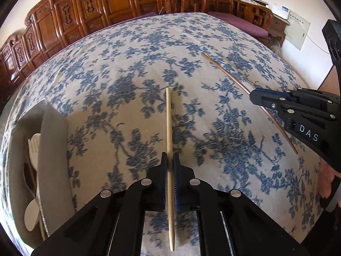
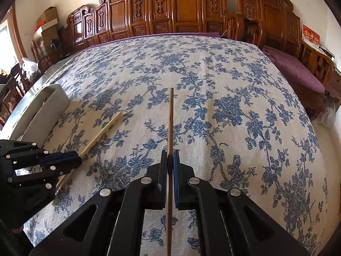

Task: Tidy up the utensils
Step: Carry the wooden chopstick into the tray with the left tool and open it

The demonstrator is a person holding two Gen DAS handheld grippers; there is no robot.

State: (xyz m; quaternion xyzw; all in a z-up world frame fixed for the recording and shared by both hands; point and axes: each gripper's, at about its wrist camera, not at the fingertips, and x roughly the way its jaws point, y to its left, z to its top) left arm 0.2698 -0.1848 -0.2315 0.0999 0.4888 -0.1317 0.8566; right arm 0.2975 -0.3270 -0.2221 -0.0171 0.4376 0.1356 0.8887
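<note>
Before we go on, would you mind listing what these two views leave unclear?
- Grey utensil box, left wrist view: its wall and the picture's edge hide most of the contents beyond the white plastic fork and spoon.
- Pale wooden chopstick, right wrist view: the left gripper covers its middle.
- Dark brown chopstick, right wrist view: near end cut off.

A tablecloth (image 2: 213, 81) with blue flowers on a pale ground covers the whole table. Beyond the table's far edge runs a row of carved wooden panels (image 2: 183, 10) (reddish brown, glossy). Off the table's far right corner a purple cushion (image 2: 296, 72) lies on a wooden bench (image 2: 319, 64), and a red card (image 2: 310, 35) stands behind it by the wall. Off the far left corner, cardboard boxes (image 2: 48, 24) are stacked, with a white plastic bag (image 2: 31, 67) lower down near them.
</note>
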